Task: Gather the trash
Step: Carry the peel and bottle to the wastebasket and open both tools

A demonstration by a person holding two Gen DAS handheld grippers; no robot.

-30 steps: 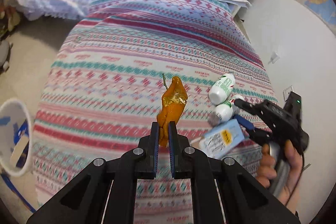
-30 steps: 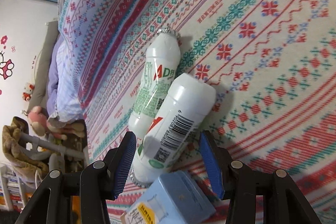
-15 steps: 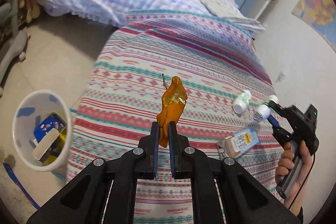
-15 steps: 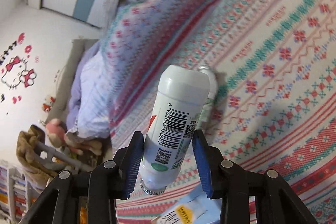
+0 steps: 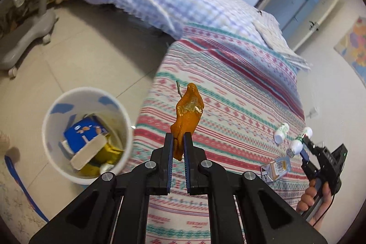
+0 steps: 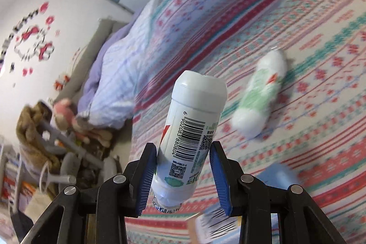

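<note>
The left claw (image 5: 178,141) is clamped on an orange peel (image 5: 187,117), and in the last second its view has swung off the bed (image 5: 228,93) toward the floor, so the white trash bin (image 5: 87,134), earlier a sliver at the frame's nine o'clock edge, now sits open and already part full at about eight o'clock of the peel. Meanwhile the right claw (image 6: 183,173), whose jaws stood apart around a white bottle (image 6: 192,134) lying on the quilt, has closed on it and lifted it clear; a second bottle (image 6: 260,95) and a blue carton (image 5: 276,167) remain on the bed. Both pieces look ready to go to the bin, the peel first.
</note>
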